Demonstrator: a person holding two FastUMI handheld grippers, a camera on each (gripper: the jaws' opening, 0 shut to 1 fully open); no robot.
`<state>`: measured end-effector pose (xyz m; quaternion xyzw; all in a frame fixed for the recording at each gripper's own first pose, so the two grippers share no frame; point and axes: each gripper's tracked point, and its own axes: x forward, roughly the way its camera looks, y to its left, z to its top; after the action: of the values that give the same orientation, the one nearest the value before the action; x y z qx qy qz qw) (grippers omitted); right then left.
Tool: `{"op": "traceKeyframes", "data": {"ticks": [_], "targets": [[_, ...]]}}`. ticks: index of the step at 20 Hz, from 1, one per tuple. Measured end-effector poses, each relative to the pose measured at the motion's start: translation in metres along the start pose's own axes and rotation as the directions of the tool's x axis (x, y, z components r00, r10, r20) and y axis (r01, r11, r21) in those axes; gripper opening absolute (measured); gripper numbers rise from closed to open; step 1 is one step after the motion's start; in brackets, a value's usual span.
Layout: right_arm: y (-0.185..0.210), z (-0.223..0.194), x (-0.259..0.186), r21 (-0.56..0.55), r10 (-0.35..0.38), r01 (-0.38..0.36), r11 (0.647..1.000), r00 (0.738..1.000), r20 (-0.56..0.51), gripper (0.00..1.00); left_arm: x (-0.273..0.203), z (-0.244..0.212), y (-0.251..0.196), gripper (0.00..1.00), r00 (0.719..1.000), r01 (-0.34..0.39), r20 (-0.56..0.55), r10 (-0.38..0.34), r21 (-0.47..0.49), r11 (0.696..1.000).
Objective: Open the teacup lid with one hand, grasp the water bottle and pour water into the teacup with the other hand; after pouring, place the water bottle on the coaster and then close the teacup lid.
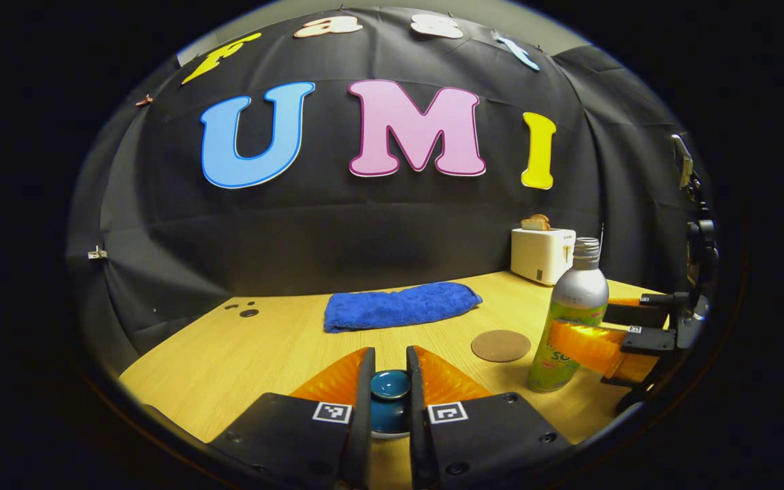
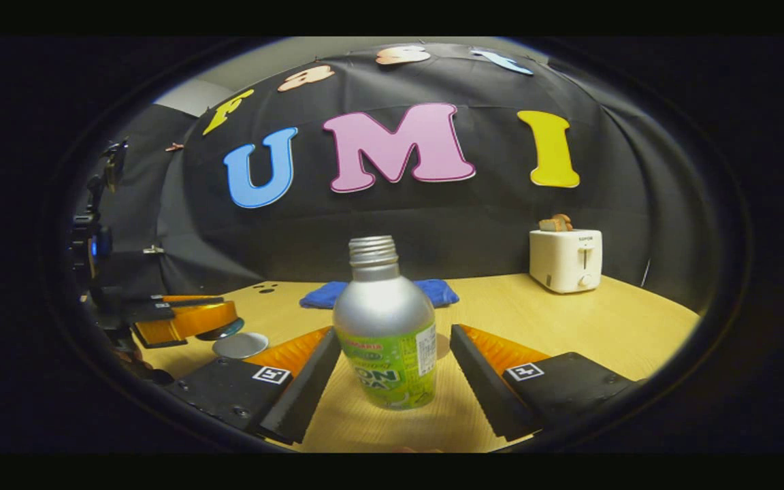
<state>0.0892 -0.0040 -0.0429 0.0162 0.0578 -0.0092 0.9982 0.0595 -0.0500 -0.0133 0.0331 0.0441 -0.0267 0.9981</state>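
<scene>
In the left gripper view my left gripper is shut on the knob of the teal teacup lid, with a white rim just below it. The right gripper view shows that gripper at the left, holding the lid a little above the round teacup mouth. The silver and green water bottle stands upright on the table between the wide-apart fingers of my right gripper, with a gap on its right side. From the left, the bottle has the right gripper around it. A round brown coaster lies just left of the bottle.
A folded blue towel lies at the back middle of the wooden table. A white toaster with bread in it stands at the back right. Small dark holes mark the table's far left.
</scene>
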Motion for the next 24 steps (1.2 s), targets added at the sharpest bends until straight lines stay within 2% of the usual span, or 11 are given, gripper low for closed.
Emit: {"op": "traceKeyframes", "data": {"ticks": [3,12,14,17,20,24], "targets": [[-0.002,0.011,0.013,0.011,-0.022,0.022,1.000,1.000,0.016,0.99,-0.004,-0.002,0.005,0.27,1.000,-0.005,0.003,0.005,-0.017,1.000],[0.001,-0.005,0.033,0.013,-0.050,0.050,0.999,0.998,-0.040,0.98,-0.011,-0.005,0.018,0.27,1.000,-0.007,0.009,0.007,-0.047,0.999],[0.001,-0.004,0.036,-0.003,-0.052,0.052,0.999,0.998,-0.046,0.87,-0.013,-0.007,0.022,0.27,1.000,-0.010,0.008,0.010,-0.051,0.999],[0.006,-0.005,0.035,-0.057,-0.046,0.042,0.997,0.997,-0.056,0.84,-0.015,-0.009,0.026,0.27,1.000,-0.010,0.004,0.010,-0.061,0.998],[0.015,-0.003,0.034,-0.163,-0.022,0.010,0.987,0.997,-0.077,0.81,-0.017,-0.014,0.032,0.27,1.000,-0.011,-0.004,0.011,-0.077,0.997],[0.025,0.010,0.035,-0.379,-0.024,-0.002,0.925,0.998,-0.063,0.81,-0.027,-0.019,0.048,0.26,1.000,-0.027,-0.008,0.026,-0.108,0.994]]}}
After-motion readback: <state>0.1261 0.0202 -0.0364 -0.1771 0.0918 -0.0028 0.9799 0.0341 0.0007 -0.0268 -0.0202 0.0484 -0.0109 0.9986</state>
